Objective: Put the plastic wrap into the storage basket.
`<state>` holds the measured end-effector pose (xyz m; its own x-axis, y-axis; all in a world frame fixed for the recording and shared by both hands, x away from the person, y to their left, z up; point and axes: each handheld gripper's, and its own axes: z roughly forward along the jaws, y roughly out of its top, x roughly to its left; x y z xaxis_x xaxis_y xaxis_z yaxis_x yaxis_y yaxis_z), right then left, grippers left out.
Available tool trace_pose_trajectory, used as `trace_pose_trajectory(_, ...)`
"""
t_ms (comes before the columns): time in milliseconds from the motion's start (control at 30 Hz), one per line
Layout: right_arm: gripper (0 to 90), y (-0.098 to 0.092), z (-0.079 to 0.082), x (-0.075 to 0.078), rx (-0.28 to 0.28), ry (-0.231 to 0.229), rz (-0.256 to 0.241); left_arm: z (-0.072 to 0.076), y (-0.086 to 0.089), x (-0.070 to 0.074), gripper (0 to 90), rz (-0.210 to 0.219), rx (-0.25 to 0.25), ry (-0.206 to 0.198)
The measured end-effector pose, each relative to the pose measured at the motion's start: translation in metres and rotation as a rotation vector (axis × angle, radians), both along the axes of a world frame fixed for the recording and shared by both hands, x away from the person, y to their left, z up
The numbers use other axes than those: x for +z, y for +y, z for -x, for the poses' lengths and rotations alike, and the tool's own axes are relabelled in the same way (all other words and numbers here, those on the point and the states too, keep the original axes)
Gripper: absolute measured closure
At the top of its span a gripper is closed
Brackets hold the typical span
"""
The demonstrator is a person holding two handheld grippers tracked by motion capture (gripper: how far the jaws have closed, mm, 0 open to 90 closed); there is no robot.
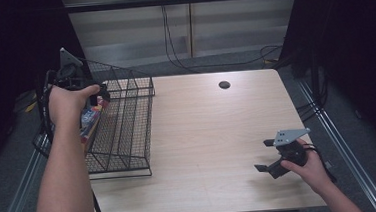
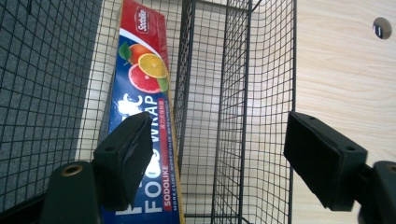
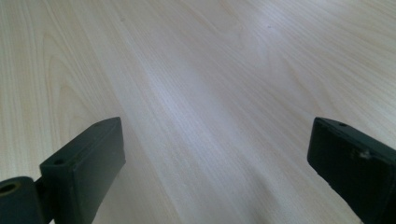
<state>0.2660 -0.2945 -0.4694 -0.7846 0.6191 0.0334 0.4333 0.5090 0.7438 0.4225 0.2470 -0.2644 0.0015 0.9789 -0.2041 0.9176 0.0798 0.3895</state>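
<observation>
Wire basket [image 2: 243, 116] could snag the wide-open left tongs [image 2: 219, 158] above the food wrap box [image 2: 144, 93]; right tongs [image 3: 215, 172] sat wide, empty.

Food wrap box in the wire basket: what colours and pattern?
The food wrap box is blue with a red end and sliced citrus fruit pictures, clearest in the left gripper view.

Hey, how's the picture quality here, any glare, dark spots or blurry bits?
High view: the surroundings fall into deep shadow, while the table is evenly lit. Left gripper view: the food wrap box reads sharply through the wire basket. Right gripper view: a soft pale sheen crosses the wood, and the near jaws look slightly blurred.
</observation>
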Motion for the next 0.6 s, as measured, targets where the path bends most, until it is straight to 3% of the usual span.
trace_pose_trajectory(267,3.7,0.000,0.000,0.001,-0.001,-0.001,-0.002,0.003,-0.007,0.000,21.2,0.019,-0.019,-0.017)
trace_pose_trajectory(600,3.8,0.000,0.001,0.001,-0.001,-0.005,-0.001,0.005,-0.027,-0.003,19.6,0.059,-0.085,-0.030)
